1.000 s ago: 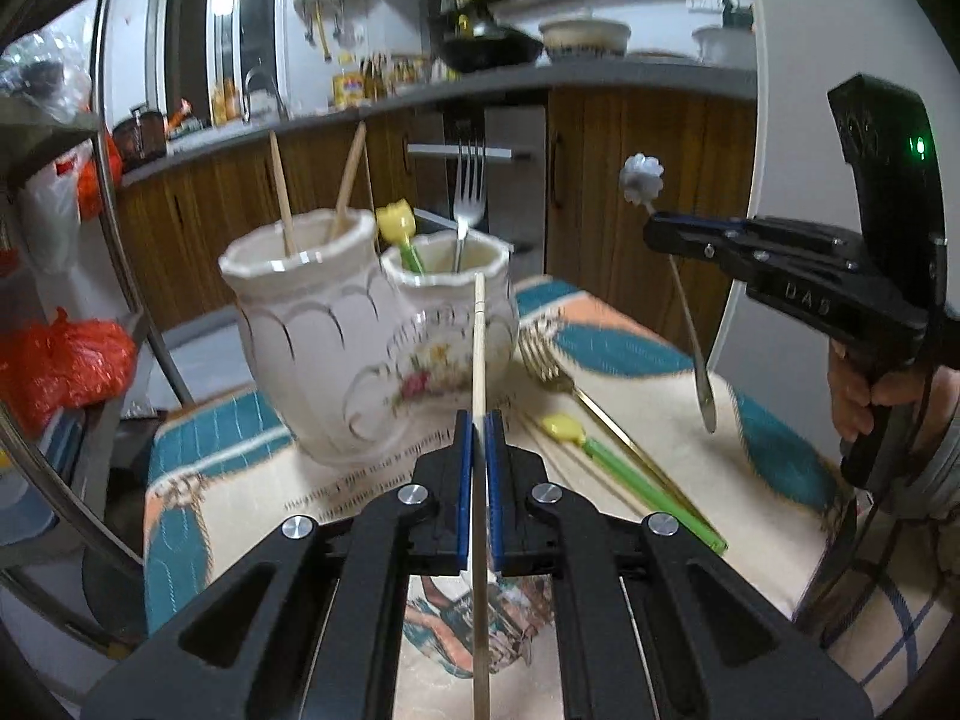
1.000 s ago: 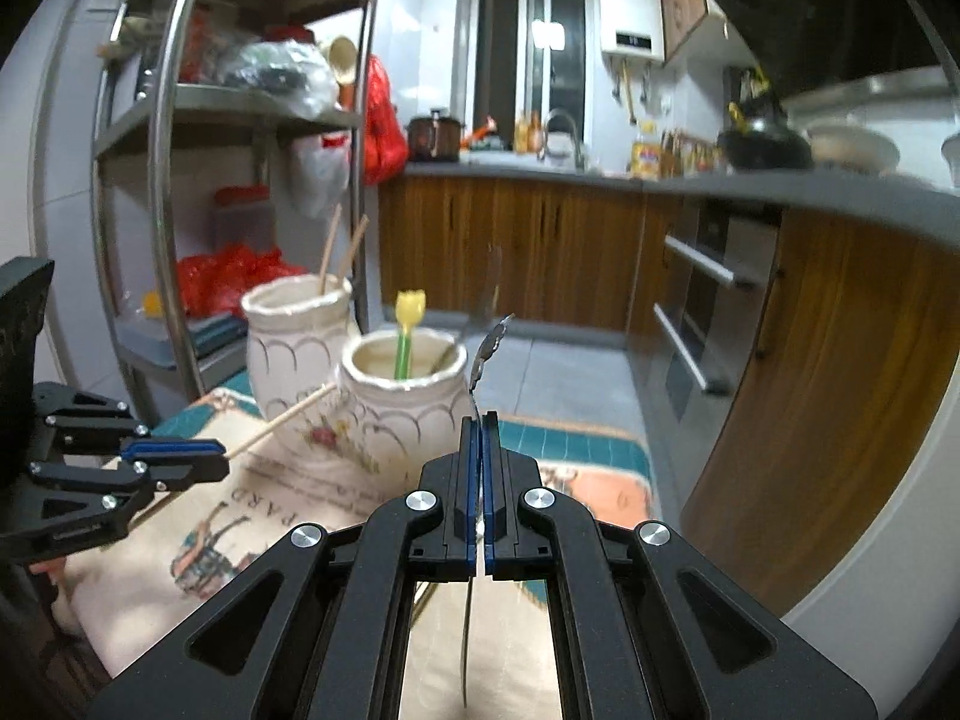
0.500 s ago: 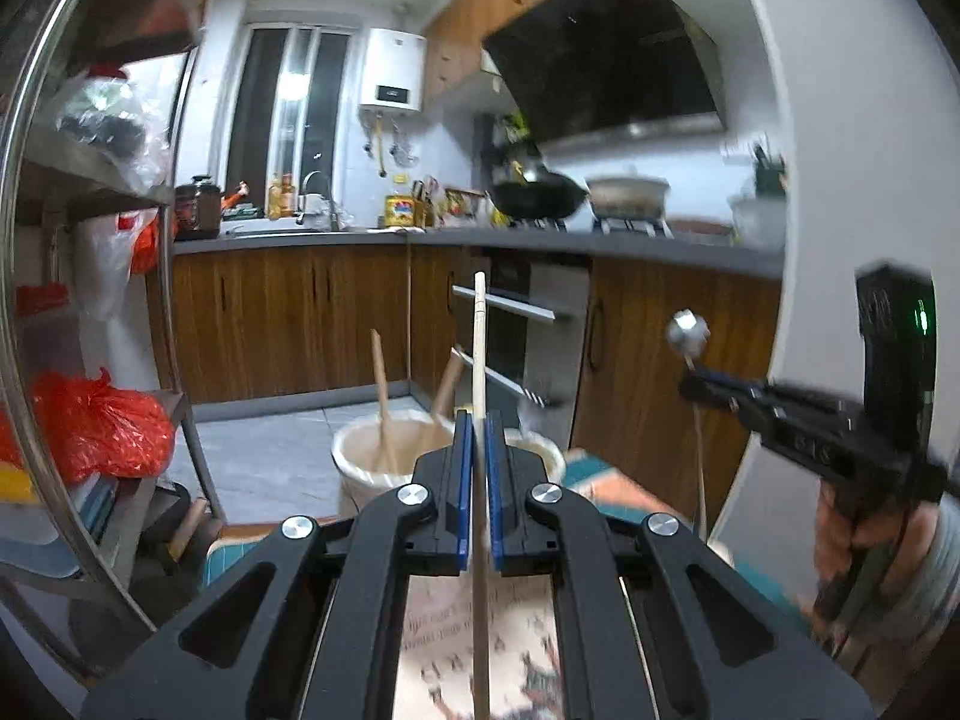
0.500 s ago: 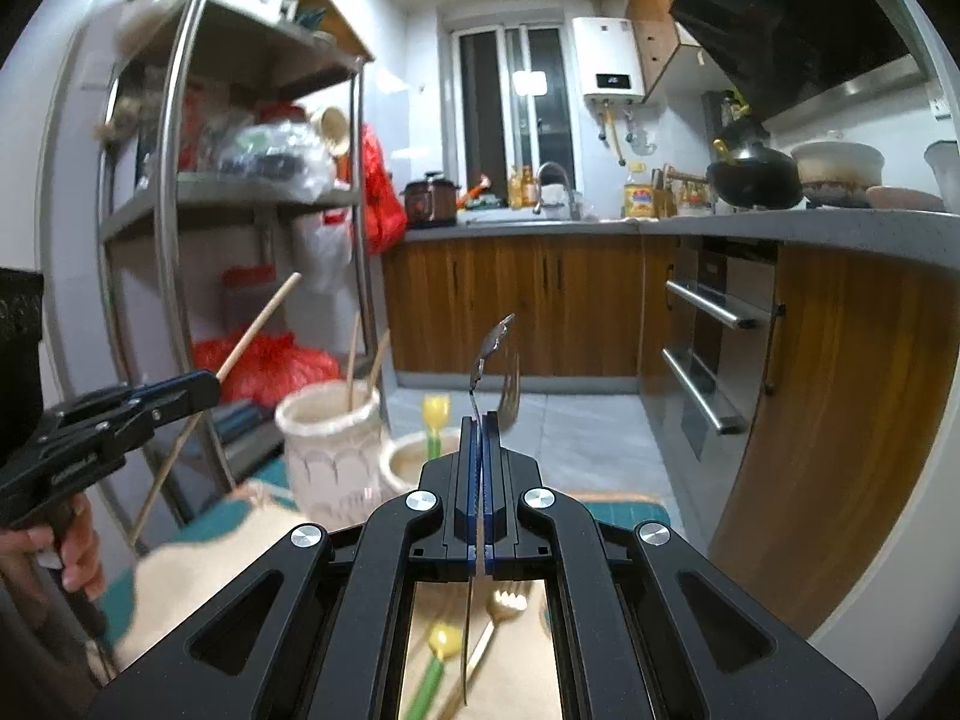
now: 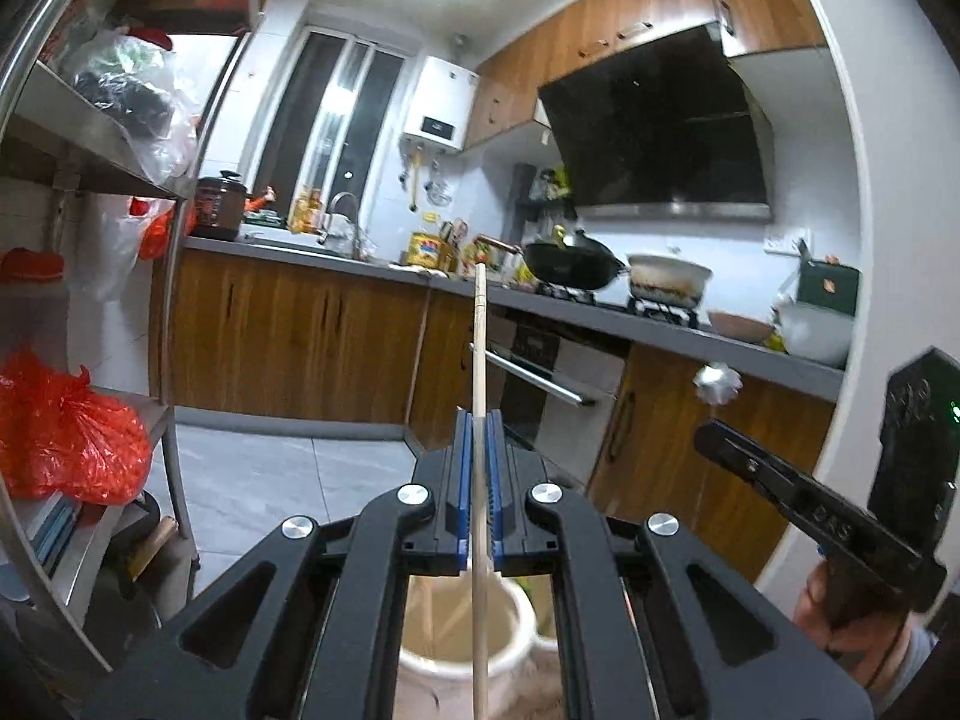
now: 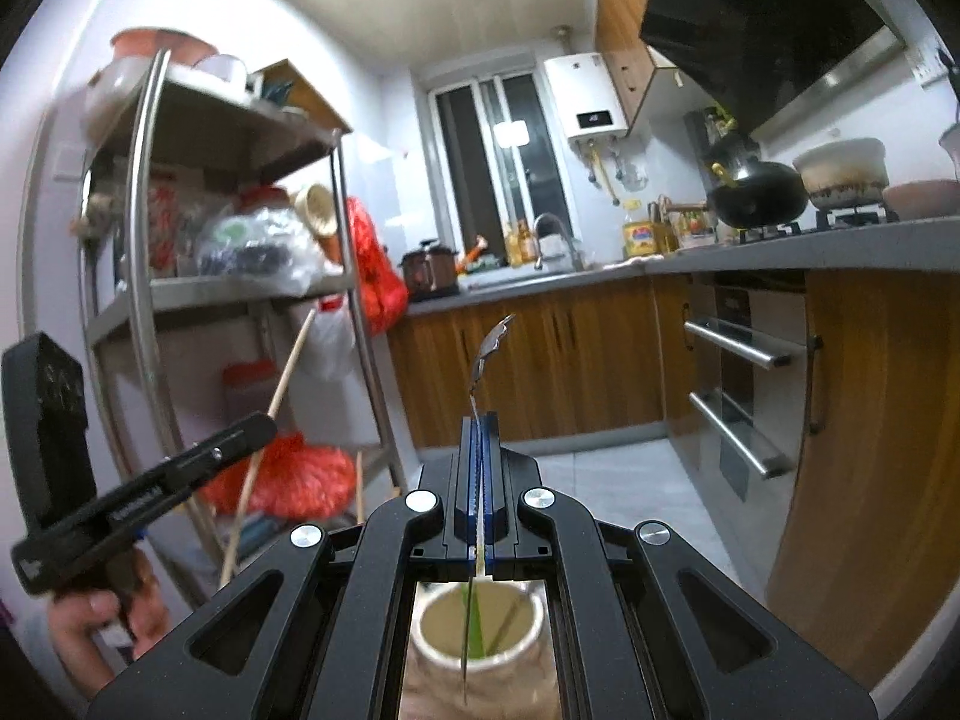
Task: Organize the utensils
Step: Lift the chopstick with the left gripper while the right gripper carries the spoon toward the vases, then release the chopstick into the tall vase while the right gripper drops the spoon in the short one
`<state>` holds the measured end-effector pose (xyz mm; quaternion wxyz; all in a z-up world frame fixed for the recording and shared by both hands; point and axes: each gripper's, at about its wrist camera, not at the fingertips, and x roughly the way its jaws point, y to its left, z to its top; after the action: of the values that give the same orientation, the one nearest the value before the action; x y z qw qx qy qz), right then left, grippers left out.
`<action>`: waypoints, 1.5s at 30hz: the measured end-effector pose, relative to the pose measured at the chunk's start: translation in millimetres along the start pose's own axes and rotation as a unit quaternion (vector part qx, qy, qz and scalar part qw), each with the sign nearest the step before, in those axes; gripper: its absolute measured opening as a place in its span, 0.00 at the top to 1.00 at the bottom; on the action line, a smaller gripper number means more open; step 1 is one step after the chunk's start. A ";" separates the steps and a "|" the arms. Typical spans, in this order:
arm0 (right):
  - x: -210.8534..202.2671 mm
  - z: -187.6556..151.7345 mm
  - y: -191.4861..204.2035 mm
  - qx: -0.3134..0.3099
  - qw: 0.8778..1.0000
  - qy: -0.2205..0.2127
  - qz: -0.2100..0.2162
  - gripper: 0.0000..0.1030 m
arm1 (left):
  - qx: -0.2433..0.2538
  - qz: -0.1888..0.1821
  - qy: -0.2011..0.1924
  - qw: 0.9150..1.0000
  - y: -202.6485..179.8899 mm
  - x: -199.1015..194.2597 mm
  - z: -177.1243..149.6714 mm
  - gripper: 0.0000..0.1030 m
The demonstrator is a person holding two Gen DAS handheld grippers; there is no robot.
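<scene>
Kitchen cabinets fill the background. My left gripper clamps a chopstick upright over a jar. My right gripper pinches a spoon vertically, decorative end up.

The chopstick runs off the bottom edge, its lower end unseen. The white jar sits mostly hidden behind the gripper frame. The other jar beneath the spoon is blurred, its contents unclear.

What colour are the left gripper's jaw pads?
Blue, clearest in the left wrist view, where the left gripper clamps a chopstick.

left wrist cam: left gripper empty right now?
No, the left gripper is shut on an upright wooden chopstick running between its blue pads.
</scene>
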<state>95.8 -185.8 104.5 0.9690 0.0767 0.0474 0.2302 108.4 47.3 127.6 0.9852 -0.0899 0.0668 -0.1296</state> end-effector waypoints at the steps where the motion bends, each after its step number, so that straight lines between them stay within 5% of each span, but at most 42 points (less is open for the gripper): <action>1: 3.3 -0.5 -1.2 0.004 1.000 -0.003 0.000 0.98 | -0.001 0.009 -0.005 1.000 1.6 7.8 0.7 0.96; 10: 41.3 -16.3 -7.5 0.014 1.000 -0.007 -0.007 0.98 | 0.015 0.075 -0.023 0.997 6.9 50.9 -11.0 0.96; 24: 51.2 -46.1 -15.4 0.005 0.998 0.063 0.002 0.98 | 0.064 0.063 0.034 0.995 3.0 28.8 -36.4 0.96; 32: 38.7 -58.2 -13.4 -0.003 0.996 0.088 -0.012 0.98 | 0.041 0.073 0.080 0.993 10.0 14.5 -46.1 0.96; 45: 45.3 -64.9 -19.4 -0.002 0.993 0.113 -0.039 0.97 | 0.062 0.091 0.102 0.989 12.4 22.4 -55.7 0.96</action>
<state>136.4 -174.1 34.7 0.9658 0.0464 0.1595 0.1991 124.2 44.2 68.4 0.9846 -0.0090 0.1665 -0.0521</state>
